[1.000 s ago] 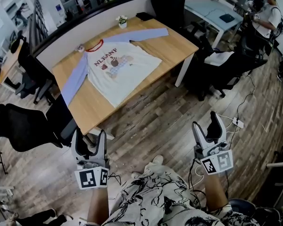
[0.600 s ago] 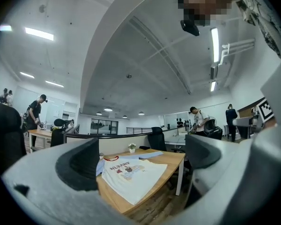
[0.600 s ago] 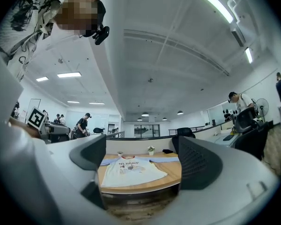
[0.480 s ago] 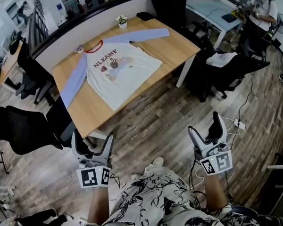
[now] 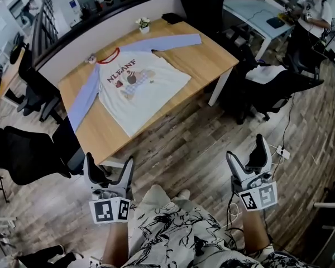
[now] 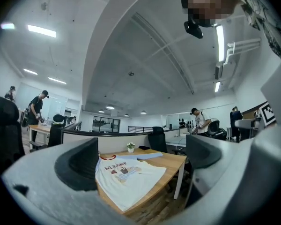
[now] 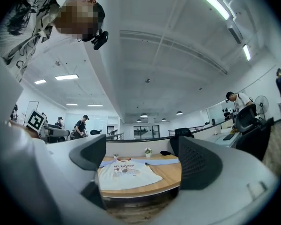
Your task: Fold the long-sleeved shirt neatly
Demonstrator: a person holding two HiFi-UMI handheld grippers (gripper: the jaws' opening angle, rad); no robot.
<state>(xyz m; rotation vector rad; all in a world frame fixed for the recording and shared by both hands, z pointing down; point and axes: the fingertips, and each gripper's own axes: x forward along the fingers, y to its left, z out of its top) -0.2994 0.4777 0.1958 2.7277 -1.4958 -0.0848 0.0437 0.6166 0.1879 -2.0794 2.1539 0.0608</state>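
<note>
A long-sleeved shirt (image 5: 137,91), white body with pale blue sleeves, a red collar and a printed chest, lies spread flat on the wooden table (image 5: 206,54). One sleeve hangs over the table's left edge. My left gripper (image 5: 109,166) and right gripper (image 5: 247,152) hover over the floor, well short of the table. Both have just been opening their jaws, which stand wide with nothing between them. The shirt (image 6: 126,175) shows far off between the left gripper's (image 6: 140,161) jaws. The right gripper (image 7: 140,161) frames the shirt (image 7: 124,172) the same way.
Black office chairs stand left of the table (image 5: 22,155) and at its right end (image 5: 268,85). A small potted plant (image 5: 140,23) and a dark object (image 5: 172,19) sit at the table's far edge. A power strip with cables (image 5: 282,151) lies on the floor.
Both grippers' jaws have spread from nearly parallel to wide apart. Both hands have shifted slightly, staying low in the view.
</note>
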